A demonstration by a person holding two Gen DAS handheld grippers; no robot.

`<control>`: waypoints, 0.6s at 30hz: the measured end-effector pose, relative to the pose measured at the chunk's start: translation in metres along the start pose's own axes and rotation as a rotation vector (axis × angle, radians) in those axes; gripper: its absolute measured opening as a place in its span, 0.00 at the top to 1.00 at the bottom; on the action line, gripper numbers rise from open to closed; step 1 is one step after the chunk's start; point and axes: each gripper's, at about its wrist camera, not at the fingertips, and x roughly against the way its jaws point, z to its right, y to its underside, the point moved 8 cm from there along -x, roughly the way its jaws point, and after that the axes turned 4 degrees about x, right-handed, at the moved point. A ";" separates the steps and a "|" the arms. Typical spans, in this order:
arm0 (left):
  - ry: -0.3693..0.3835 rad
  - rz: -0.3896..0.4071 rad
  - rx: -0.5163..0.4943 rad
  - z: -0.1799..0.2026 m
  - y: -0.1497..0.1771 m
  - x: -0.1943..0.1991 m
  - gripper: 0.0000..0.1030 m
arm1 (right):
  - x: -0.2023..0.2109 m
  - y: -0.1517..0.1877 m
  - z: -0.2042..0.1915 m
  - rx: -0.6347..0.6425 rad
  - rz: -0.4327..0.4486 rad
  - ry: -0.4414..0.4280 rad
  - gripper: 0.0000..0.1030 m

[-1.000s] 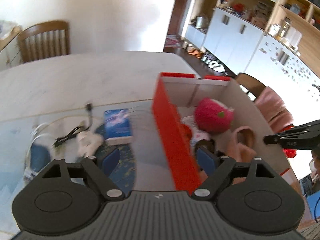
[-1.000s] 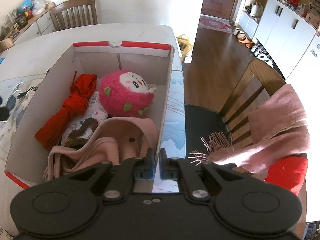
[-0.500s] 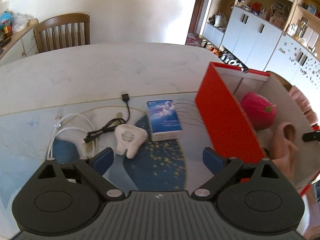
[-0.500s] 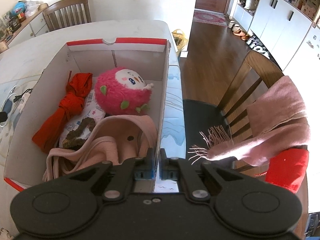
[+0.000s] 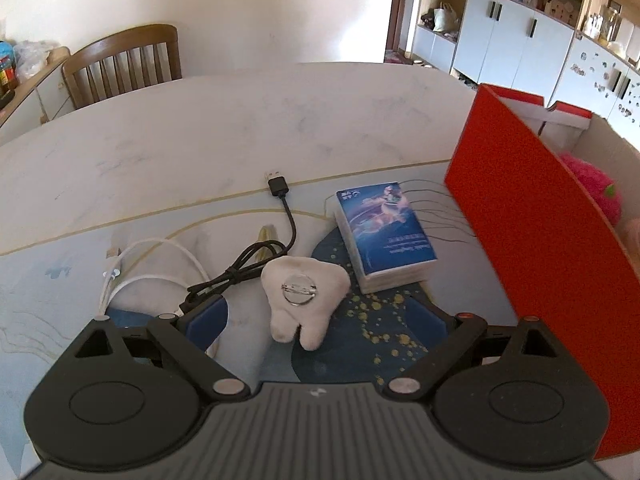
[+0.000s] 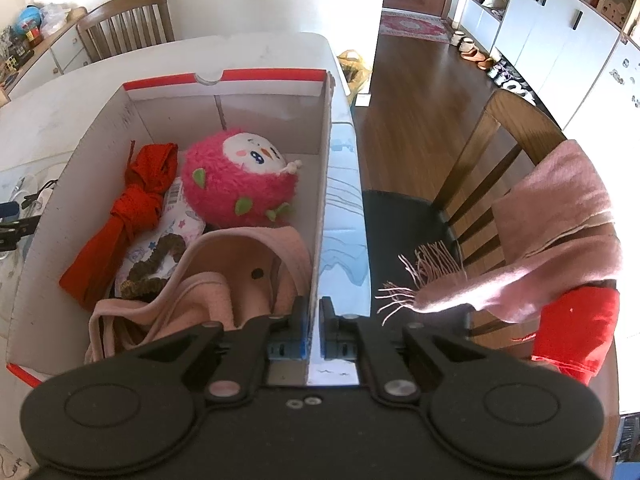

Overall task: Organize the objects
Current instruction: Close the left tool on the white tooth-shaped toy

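Observation:
A white tooth-shaped plush (image 5: 304, 292) with a metal pin on it lies on the blue-patterned mat. My left gripper (image 5: 318, 322) stands open just above the mat, one finger on each side of the plush and neither touching it. A blue packet (image 5: 384, 236) lies just beyond the plush. To the right stands a cardboard box (image 5: 520, 216) with a red outer wall. My right gripper (image 6: 316, 328) is shut on the box's (image 6: 224, 76) right wall. Inside are a pink plush (image 6: 240, 184), a red cloth (image 6: 132, 208) and a pink fabric piece (image 6: 224, 276).
A black USB cable (image 5: 256, 256) and a white cable (image 5: 148, 264) lie left of the tooth plush. A wooden chair (image 5: 124, 60) stands at the table's far side. Another chair (image 6: 500, 168), draped with a pink scarf (image 6: 560, 232), stands right of the box.
My left gripper has swung left from over the box and sunk to straddle the tooth plush, with its jaws a little wider. The right gripper keeps its hold on the box wall.

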 end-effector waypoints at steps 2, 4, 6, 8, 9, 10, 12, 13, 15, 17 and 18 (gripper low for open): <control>-0.014 0.007 0.002 -0.002 -0.001 -0.003 0.07 | 0.000 0.000 0.000 -0.003 0.000 0.002 0.95; -0.014 0.020 0.008 -0.003 -0.003 -0.005 0.07 | -0.001 0.000 0.000 -0.004 0.000 0.004 0.95; -0.013 0.024 0.013 -0.004 -0.004 -0.007 0.08 | -0.002 0.000 -0.001 -0.007 -0.002 0.006 0.96; -0.012 0.027 0.007 -0.004 -0.004 -0.008 0.16 | -0.002 0.001 0.000 -0.011 -0.001 0.004 0.96; -0.012 0.029 0.001 -0.004 -0.004 -0.008 0.23 | -0.002 0.001 0.000 -0.013 -0.001 0.004 0.96; -0.015 0.030 -0.004 -0.004 -0.004 -0.009 0.27 | -0.002 0.001 0.000 -0.014 -0.001 0.004 0.96; -0.008 0.024 -0.012 -0.003 -0.003 -0.011 0.35 | -0.002 0.001 0.000 -0.015 -0.001 0.002 0.96; -0.009 0.023 -0.018 -0.003 -0.002 -0.012 0.37 | -0.002 0.001 0.000 -0.015 -0.002 0.003 0.96; -0.015 0.021 -0.032 -0.002 -0.001 -0.014 0.44 | -0.003 0.002 0.000 -0.015 -0.004 0.004 0.96; -0.015 0.017 -0.043 0.000 0.000 -0.015 0.48 | -0.003 0.002 0.000 -0.018 -0.003 0.005 0.96; -0.019 0.017 -0.052 0.001 0.000 -0.015 0.52 | -0.003 0.002 0.000 -0.019 -0.002 0.005 0.96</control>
